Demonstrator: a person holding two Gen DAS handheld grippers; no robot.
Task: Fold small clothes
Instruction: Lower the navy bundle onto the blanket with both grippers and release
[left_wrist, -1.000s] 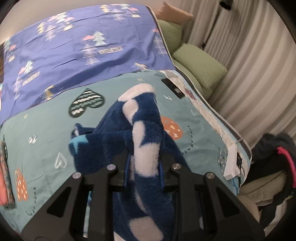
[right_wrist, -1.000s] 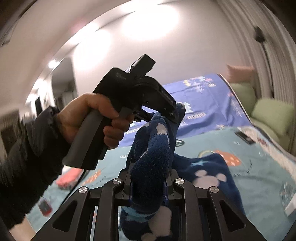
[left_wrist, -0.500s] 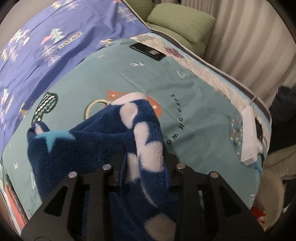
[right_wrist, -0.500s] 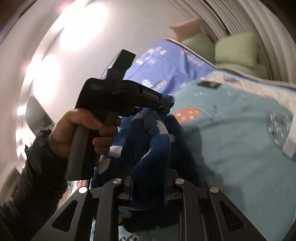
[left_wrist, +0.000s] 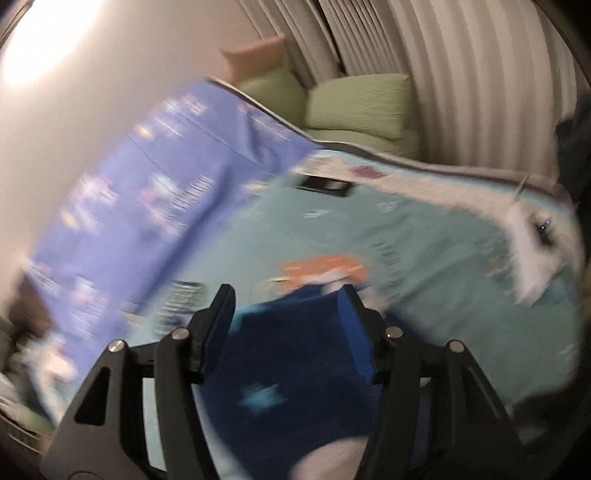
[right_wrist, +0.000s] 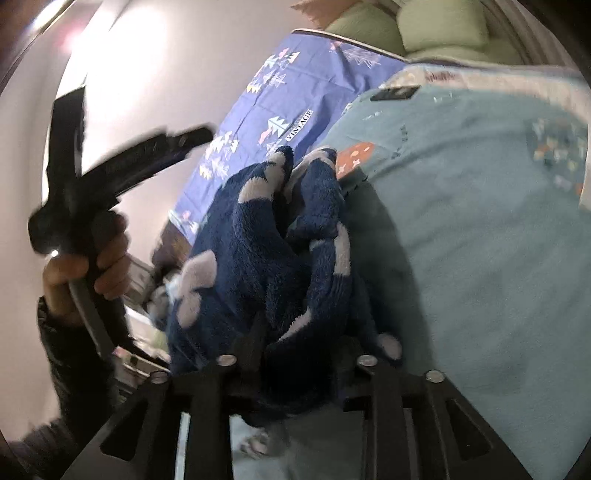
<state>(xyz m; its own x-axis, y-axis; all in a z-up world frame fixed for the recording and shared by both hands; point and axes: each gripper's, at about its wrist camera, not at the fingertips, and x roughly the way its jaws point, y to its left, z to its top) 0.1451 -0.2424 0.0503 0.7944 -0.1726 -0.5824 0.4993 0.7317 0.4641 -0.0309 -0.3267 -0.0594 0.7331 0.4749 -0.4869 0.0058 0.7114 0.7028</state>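
A fluffy dark blue garment with white and light blue patches (right_wrist: 273, 251) lies bunched on the teal bedsheet (right_wrist: 480, 221). My right gripper (right_wrist: 295, 332) is buried in its folds; its fingertips are hidden, so I cannot tell its state. My left gripper (left_wrist: 284, 306) is open and empty, jaws wide apart above the garment (left_wrist: 288, 369) in the blurred left wrist view. From the right wrist view, the left gripper body (right_wrist: 122, 166) is held by a hand at the left, lifted away from the cloth.
A purple sheet with tree prints (left_wrist: 129, 206) covers the far half of the bed. A black phone (left_wrist: 325, 184) lies near the far edge. Green cushions (left_wrist: 362, 103) and curtains (left_wrist: 461, 74) stand behind. A white power strip (left_wrist: 532, 254) lies at the right edge.
My left gripper has let go of the garment, opened and swung up and away. The garment has dropped onto the bed. My right gripper has lowered with the cloth.
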